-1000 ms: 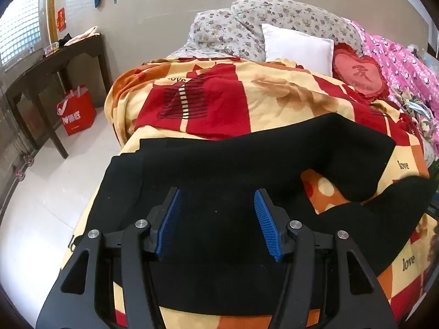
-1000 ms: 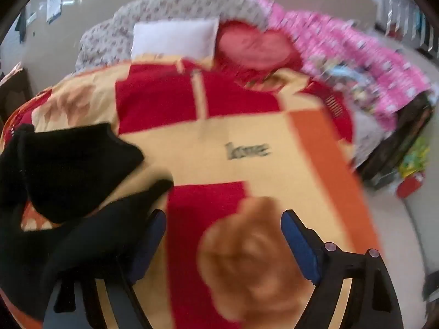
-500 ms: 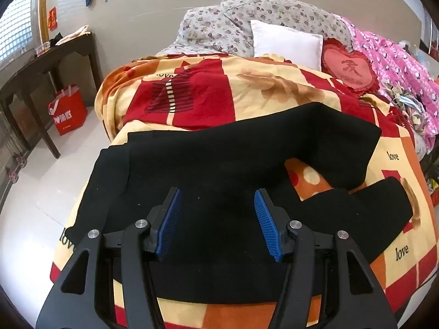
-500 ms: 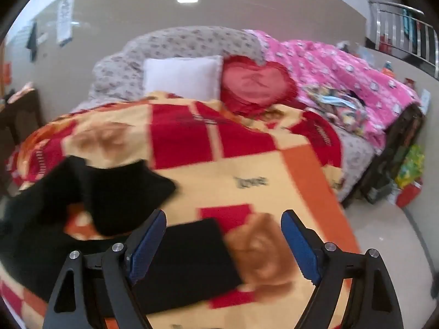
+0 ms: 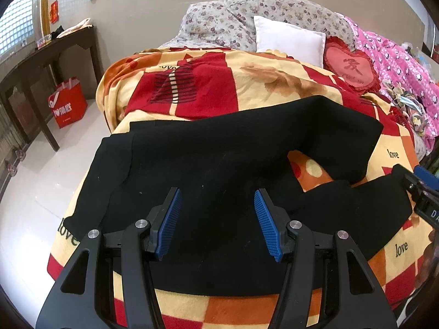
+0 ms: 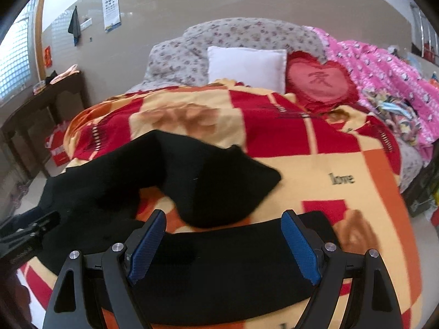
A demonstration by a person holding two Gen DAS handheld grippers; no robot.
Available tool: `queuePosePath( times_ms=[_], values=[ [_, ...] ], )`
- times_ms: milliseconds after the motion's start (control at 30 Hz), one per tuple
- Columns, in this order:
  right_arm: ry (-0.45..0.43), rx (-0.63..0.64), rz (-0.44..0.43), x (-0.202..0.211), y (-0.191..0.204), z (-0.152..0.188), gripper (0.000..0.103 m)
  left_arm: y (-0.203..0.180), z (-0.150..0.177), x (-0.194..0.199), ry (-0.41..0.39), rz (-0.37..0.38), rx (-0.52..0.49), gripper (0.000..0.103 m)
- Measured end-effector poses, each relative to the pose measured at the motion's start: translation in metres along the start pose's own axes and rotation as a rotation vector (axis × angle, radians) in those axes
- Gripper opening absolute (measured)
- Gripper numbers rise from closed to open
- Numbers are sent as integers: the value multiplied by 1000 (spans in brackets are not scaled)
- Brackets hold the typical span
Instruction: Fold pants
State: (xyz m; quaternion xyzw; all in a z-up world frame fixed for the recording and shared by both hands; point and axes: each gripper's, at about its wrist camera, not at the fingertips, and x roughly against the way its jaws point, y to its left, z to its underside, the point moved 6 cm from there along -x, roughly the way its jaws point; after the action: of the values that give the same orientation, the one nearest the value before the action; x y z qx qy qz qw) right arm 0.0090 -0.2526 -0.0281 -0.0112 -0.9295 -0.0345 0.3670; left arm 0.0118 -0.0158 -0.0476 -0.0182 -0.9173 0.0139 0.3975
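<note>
Black pants [image 5: 208,159] lie spread on the red-and-yellow blanket [image 5: 208,87], waist to the left and both legs running right, split in a V. My left gripper [image 5: 217,192] hovers open over the seat of the pants, with nothing between its blue pads. In the right wrist view the far leg [image 6: 219,181] ends near the bed's middle. The near leg [image 6: 219,274] lies across the bottom, under my right gripper [image 6: 224,213], which is open and grips nothing. The right gripper [image 5: 419,189] also shows at the left wrist view's right edge, beside the near leg's end.
A white pillow [image 5: 288,41], a red heart cushion [image 5: 351,65] and a pink quilt [image 5: 397,63] lie at the bed's head and far side. A dark wooden table [image 5: 55,46] and a red bag [image 5: 68,104] stand on the white floor [image 5: 41,186] at left.
The right gripper has swung left and drawn back, so the near pant leg now lies under its fingers. The left gripper has hardly moved. Both jaws stay as wide as before.
</note>
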Motion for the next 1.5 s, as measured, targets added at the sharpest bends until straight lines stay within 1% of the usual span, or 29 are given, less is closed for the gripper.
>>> queuePosePath(
  times_ms=[100,400,800,1133,1500],
  values=[
    [22,-10,-34,-4,5,2,84,1,1,-2,7,0,4,55],
    [53,0,-75,-16,24,9,84,6,4,-11,28,-4,24,55],
    [69,8,-102,-22,32,11,84,14,5,-17,46,-8,42,55],
    [84,51,-112,-29,44,13,84,23,6,-20,53,-23,56,55],
    [94,72,-162,-36,56,13,84,32,5,-27,66,-36,71,55]
  ],
)
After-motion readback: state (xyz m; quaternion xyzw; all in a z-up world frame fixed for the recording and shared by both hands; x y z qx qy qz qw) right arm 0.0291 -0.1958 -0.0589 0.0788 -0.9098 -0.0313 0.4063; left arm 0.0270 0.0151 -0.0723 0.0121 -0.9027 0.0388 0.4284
